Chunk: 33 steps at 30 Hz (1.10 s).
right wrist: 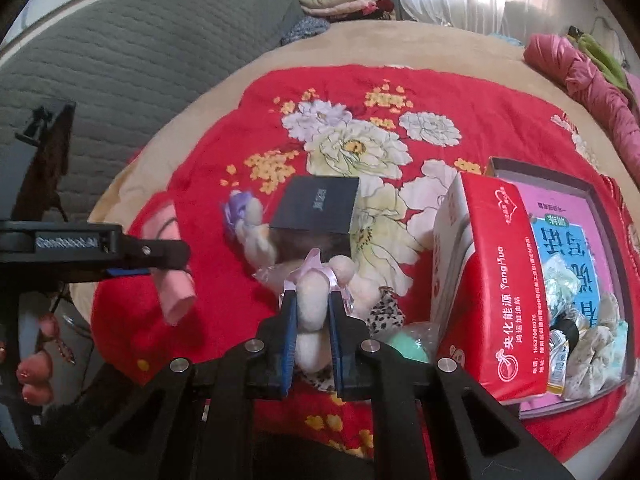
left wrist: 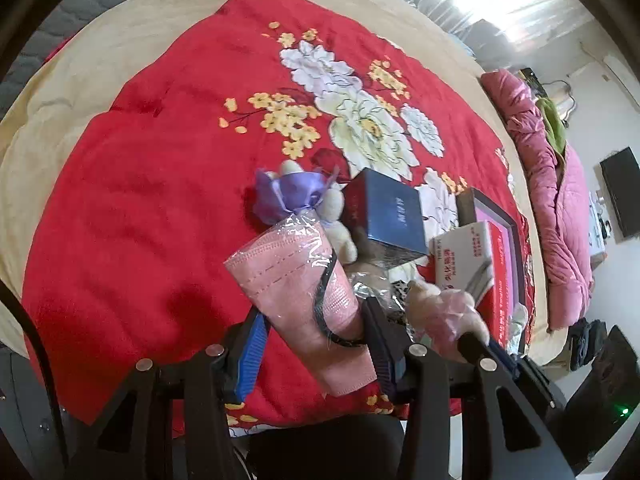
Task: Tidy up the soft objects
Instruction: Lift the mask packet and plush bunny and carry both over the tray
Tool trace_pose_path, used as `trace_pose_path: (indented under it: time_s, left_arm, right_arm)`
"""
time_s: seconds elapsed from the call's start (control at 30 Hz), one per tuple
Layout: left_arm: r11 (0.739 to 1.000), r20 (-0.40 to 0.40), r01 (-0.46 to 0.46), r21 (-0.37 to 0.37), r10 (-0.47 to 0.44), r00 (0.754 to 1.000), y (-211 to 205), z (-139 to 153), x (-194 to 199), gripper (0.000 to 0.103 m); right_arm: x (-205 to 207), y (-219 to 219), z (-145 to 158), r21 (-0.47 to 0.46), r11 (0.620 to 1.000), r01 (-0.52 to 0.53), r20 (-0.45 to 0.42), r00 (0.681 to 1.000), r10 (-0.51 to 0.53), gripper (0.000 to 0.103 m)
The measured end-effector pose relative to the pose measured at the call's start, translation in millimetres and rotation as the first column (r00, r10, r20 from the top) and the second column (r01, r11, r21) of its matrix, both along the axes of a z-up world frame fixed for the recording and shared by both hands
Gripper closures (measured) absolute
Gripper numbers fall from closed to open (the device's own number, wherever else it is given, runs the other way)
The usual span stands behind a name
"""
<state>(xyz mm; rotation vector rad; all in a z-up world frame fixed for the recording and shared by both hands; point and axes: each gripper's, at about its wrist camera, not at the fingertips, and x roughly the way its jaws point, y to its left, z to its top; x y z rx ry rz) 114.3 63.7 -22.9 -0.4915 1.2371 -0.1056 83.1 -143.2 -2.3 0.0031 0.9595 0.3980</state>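
Note:
My left gripper (left wrist: 316, 336) is shut on a pink face-mask pack (left wrist: 296, 276) in clear wrap and holds it above the red floral blanket (left wrist: 140, 200). From the right wrist view, that pack (right wrist: 174, 292) hangs from the left gripper (right wrist: 168, 258). My right gripper (right wrist: 313, 300) is shut on a cream plush toy (right wrist: 314, 312) with a pink ribbon, lifted just over the pile. That toy (left wrist: 440, 308) also shows at the right of the left wrist view. A second plush toy with a purple bow (left wrist: 296, 196) lies on the blanket beside a dark blue box (left wrist: 388, 212).
A red and white tissue box (right wrist: 492, 280) stands on edge against a shallow tray (right wrist: 600, 208) holding packets and fabric. A green ball (right wrist: 412, 346) and leopard-print cloth (right wrist: 384, 312) lie under the right gripper. A pink quilt (left wrist: 552, 200) lies at the bed's right edge.

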Motion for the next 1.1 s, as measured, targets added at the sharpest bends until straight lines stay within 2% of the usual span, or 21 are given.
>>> trace_pose_path:
  time_s: [0.33,0.53,0.93,1.1]
  left_arm:
    - [0.995,0.113,0.092,0.047,-0.097,0.989,-41.5,53.1,-0.3,0.056]
    - [0.986,0.166,0.155,0.060,-0.163,0.972,-78.0,81.4,-1.3,0.056]
    - [0.957,0.226,0.278,0.079,-0.289,0.930,-154.3,112.5,3.3,0.056]
    - [0.942,0.236,0.326,0.078,-0.336,0.912,-186.2,118.3,9.2,0.056]
  right_arm:
    - [-10.7,-35.3,68.4,0.061,0.996,0.064,0.149,0.986,-0.073,0.088]
    - [-21.6,-74.1,94.6,0.085,0.987,0.135,0.202,0.968,-0.150,0.088]
    - [-40.6,-174.0,114.5,0.130,0.939,0.319,0.211,0.916,-0.340,0.088]
    - [-47.6,-203.3,118.4,0.136,0.922,0.364,0.217,0.897,-0.386,0.088]
